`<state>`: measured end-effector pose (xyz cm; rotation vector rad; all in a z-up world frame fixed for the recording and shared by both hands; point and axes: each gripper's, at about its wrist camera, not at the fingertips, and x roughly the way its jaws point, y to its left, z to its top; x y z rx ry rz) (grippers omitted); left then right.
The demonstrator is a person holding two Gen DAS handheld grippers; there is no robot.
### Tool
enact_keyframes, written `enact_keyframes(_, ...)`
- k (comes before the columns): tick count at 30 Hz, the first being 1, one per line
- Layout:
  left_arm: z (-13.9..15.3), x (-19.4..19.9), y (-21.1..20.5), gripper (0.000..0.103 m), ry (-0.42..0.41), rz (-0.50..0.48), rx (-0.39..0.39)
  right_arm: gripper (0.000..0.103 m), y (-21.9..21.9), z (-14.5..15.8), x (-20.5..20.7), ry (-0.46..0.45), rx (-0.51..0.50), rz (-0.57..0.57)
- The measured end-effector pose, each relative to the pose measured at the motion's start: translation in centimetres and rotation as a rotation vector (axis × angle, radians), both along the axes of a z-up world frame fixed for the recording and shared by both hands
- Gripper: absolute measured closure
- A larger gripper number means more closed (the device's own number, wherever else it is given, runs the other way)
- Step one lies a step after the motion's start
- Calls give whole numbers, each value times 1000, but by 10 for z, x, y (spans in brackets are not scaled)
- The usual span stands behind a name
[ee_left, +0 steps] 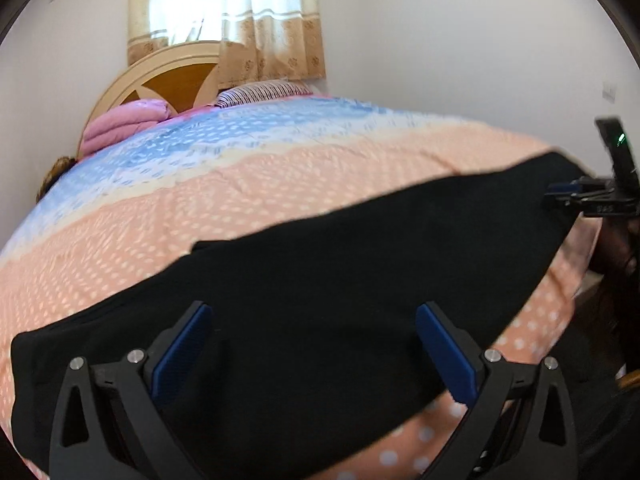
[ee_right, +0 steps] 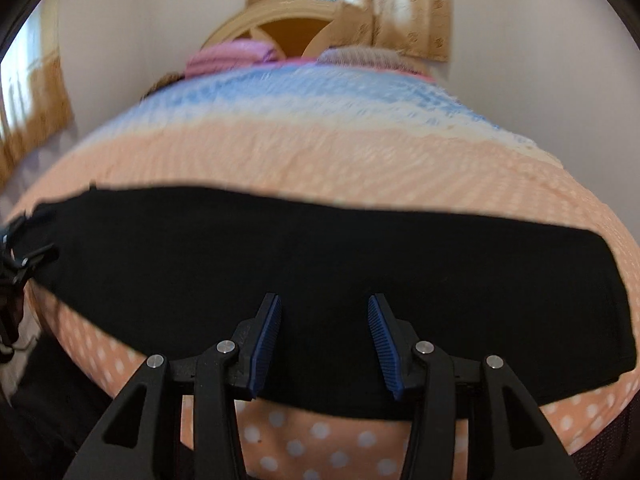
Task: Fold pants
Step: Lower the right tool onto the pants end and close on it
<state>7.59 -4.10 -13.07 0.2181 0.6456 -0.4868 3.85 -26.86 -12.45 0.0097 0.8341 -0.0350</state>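
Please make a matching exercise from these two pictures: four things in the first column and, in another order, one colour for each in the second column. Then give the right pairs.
Things:
1. pants
2. folded blanket at the headboard
3. gripper pads
4. headboard

Colours:
A. pink
B. dark blue
C. black
D. cream and brown wood

Right pairs: 1-C, 2-A, 3-B, 4-D
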Motion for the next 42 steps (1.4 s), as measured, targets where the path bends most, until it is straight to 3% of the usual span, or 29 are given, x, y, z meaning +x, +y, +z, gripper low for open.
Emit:
enact_keyframes(2, -13, 5, 0, 0, 50, 4, 1, 55, 2, -11, -4, 14, -19, 1)
enact_keyframes(4, -19, 6, 10, 0, 52, 19, -60, 55, 6, -11, -10, 6, -58, 23)
enact_keyframes(8, -15, 3, 11, 0, 51, 22, -49, 55, -7, -4, -23, -3, 26, 27)
enact_keyframes(14, -7, 0, 21, 0, 48, 65, -80, 55, -65, 33, -53, -135, 123, -138)
enact_keyframes(18, -10, 7, 37, 0, 50, 134, -87, 55, -105, 45, -73, -169, 117, -264)
enact_keyframes(22, -19, 14, 49, 0, 48, 209, -41, 55, -142, 25, -78, -90, 232, -337)
enact_keyframes(25, -21, 16, 63, 0, 67, 247, -87, 55, -150, 24, -85, -128, 263, -329)
enact_keyframes(31, -23, 15, 92, 0, 61, 337, -109, 55, -186, 45, -105, -216, 300, -414)
enact_keyframes(34, -23, 15, 105, 0, 60, 368, -119, 55, -205, 42, -111, -215, 346, -449)
enact_keyframes(42, -23, 16, 111, 0, 63, 396, -137, 55, -216, 20, -105, -165, 498, -403)
